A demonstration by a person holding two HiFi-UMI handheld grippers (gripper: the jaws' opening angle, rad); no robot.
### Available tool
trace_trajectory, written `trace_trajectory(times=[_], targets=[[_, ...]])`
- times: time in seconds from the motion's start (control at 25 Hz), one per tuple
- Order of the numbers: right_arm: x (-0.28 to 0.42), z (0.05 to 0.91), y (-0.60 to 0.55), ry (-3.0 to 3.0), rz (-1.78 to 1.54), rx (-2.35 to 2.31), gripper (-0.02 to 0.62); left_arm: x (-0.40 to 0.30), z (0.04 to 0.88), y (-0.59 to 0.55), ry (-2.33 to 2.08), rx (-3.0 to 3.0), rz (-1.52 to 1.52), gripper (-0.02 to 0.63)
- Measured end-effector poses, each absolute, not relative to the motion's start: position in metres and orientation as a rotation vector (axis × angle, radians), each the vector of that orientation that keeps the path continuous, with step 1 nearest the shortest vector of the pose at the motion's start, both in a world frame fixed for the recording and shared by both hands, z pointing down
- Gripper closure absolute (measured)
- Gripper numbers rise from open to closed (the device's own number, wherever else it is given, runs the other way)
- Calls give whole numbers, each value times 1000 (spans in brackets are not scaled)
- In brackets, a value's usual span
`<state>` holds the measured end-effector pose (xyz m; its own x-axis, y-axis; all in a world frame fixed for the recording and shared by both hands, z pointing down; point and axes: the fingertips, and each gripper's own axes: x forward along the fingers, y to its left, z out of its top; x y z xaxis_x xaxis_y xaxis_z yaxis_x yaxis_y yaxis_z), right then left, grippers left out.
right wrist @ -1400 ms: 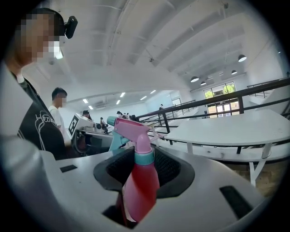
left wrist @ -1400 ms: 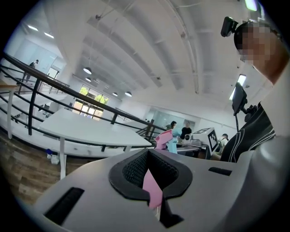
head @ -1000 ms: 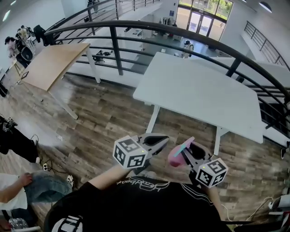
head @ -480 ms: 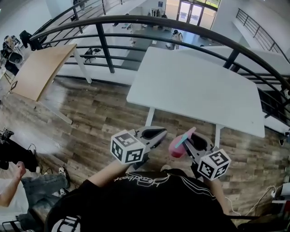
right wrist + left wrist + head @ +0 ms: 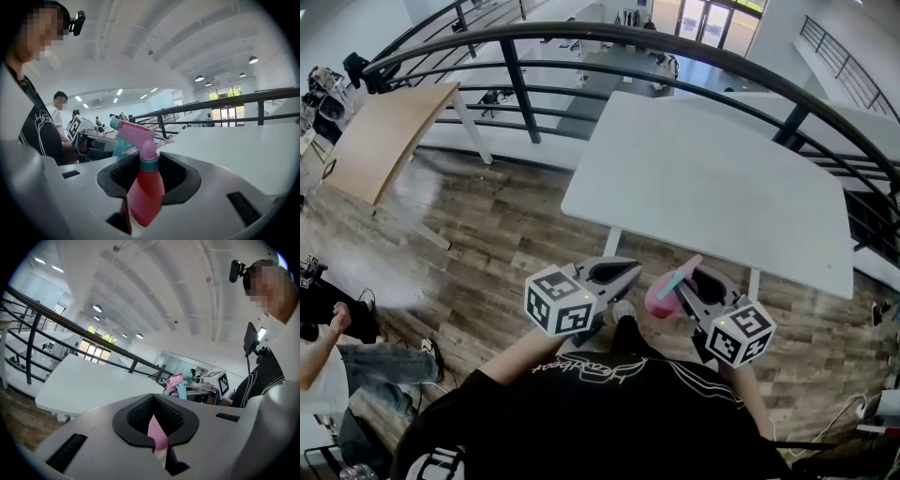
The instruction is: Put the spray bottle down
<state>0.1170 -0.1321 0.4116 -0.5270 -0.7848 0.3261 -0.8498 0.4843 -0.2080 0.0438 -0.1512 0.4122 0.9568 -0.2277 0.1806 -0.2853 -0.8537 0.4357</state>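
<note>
The white table (image 5: 722, 178) is getting nearer than a second ago, because the person is walking toward it. The right gripper (image 5: 698, 289) is still pinching the spray bottle (image 5: 662, 300) over the wooden floor (image 5: 506, 244) (not yet above the tabletop). The left gripper (image 5: 615, 273) is keeping its fingers pressed together.

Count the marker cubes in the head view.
2: one cube on the left gripper, the other on the right gripper, which holds the spray bottle. None looks hidden.
</note>
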Motion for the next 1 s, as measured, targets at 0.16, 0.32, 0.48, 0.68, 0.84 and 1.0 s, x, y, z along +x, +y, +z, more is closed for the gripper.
trace_trajectory(times=[0.16, 0.32, 0.48, 0.68, 0.84, 1.0], targets=[[128, 416, -163, -2545, 530, 1406, 463, 52, 415, -177, -387, 2621, 184, 600], [136, 425, -200, -2548, 567, 1365, 463, 61, 422, -213, -425, 2590, 191, 600], [142, 431, -238, -2551, 573, 1333, 463, 67, 428, -245, -441, 2571, 195, 600], [146, 438, -281, -2556, 590, 1295, 463, 70, 433, -282, -471, 2550, 207, 600], [151, 443, -313, -2554, 597, 1275, 463, 74, 442, -309, -486, 2528, 217, 600], [159, 451, -346, -2545, 592, 1277, 463, 78, 457, -333, -491, 2504, 225, 600]])
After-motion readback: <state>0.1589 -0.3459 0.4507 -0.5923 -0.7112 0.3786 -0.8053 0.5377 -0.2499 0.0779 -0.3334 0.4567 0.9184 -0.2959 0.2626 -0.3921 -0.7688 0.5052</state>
